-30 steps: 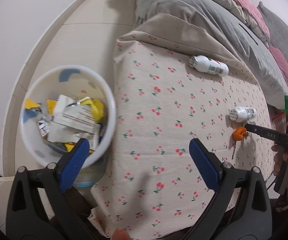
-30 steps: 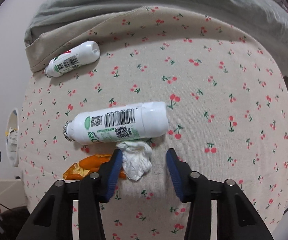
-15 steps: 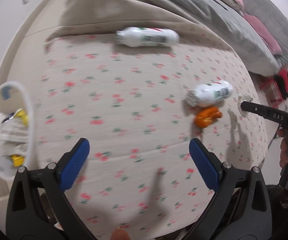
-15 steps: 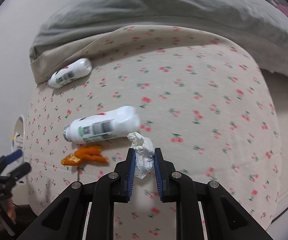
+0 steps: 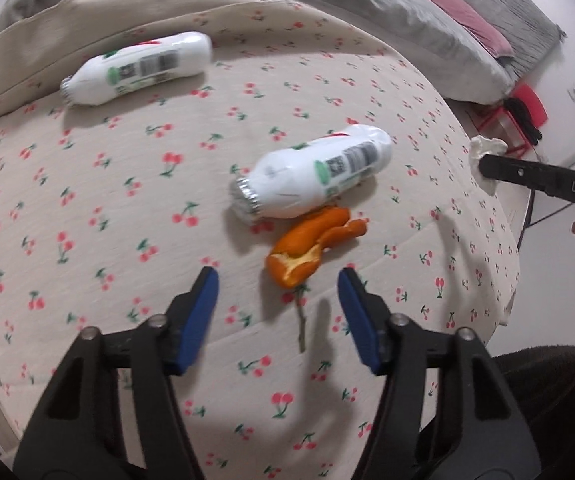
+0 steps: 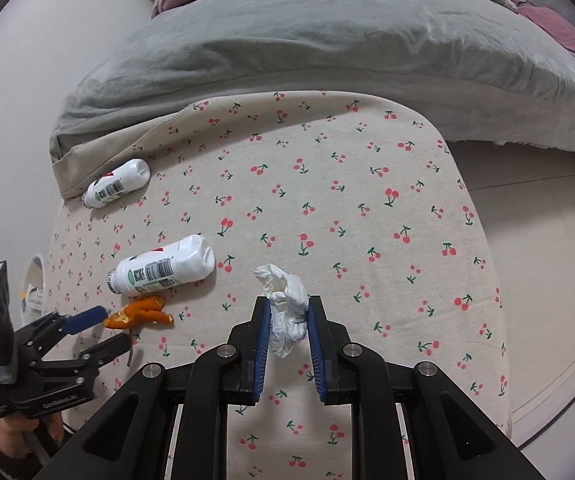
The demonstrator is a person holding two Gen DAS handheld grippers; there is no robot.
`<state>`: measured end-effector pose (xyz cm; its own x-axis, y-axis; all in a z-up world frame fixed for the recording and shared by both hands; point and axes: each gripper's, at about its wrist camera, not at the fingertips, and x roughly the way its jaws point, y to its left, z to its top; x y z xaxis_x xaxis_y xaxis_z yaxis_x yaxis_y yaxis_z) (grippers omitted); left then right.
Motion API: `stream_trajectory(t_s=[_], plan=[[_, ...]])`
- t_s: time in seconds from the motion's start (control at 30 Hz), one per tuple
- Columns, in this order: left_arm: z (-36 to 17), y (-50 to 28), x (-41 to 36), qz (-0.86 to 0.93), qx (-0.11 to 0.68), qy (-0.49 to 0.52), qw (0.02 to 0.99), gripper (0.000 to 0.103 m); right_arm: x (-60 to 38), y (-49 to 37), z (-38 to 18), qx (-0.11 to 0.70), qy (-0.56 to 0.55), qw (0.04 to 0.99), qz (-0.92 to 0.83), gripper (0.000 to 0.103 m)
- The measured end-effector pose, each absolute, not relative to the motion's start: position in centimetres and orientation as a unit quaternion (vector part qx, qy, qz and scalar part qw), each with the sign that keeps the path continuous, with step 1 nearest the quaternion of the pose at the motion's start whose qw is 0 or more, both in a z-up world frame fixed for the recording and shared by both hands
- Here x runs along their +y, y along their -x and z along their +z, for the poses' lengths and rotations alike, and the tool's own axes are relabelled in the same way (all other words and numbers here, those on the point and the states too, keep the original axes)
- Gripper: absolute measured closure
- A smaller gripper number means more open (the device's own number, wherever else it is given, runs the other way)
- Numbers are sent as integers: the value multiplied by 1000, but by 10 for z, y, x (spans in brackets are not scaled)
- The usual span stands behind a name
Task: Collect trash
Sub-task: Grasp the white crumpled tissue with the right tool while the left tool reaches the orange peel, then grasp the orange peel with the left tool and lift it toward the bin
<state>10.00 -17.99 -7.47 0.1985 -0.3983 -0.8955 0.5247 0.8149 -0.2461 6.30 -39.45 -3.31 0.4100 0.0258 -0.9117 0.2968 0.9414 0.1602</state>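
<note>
Looking down at the orange peel (image 5: pixel 314 246), the left gripper (image 5: pixel 277 316) hangs just short of it, jaws half spread and just been closing in, nothing between the pads yet. The peel lies ahead of the gap and a bit toward the right finger, its long axis slanting up and to the right, so I'd guess a small push forward gets it. It's touching the nearer of the 2 white bottles (image 5: pixel 311 176); the other bottle (image 5: pixel 137 68) lies well apart near the folded edge. The right gripper (image 6: pixel 286 332) is pinching a crumpled white tissue (image 6: pixel 283 304), lifted clear of the cloth. Everything sits on a cherry-print sheet (image 5: pixel 87 200) over the bed, grey duvet (image 6: pixel 287 40) behind, with the bin's rim (image 6: pixel 33 276) peeking out at the bedside.
</note>
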Motion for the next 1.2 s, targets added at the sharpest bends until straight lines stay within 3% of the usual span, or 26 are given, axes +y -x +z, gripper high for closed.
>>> stream_trajectory(t_s=[0.13, 0.27, 0.53, 1.2], plan=[[-75, -98, -187, -312, 553, -60, 770, 49, -395, -63, -36, 540, -151, 824, -81, 84], [-76, -98, -190, -313, 553, -65, 769, 74, -394, -64, -38, 541, -147, 824, -82, 84], [-65, -91, -186, -337, 540, -81, 767, 79, -389, -66, -41, 544, -142, 823, -80, 84], [-40, -99, -123, -298, 525, -45, 796, 80, -343, -78, -31, 540, -112, 833, -35, 84]])
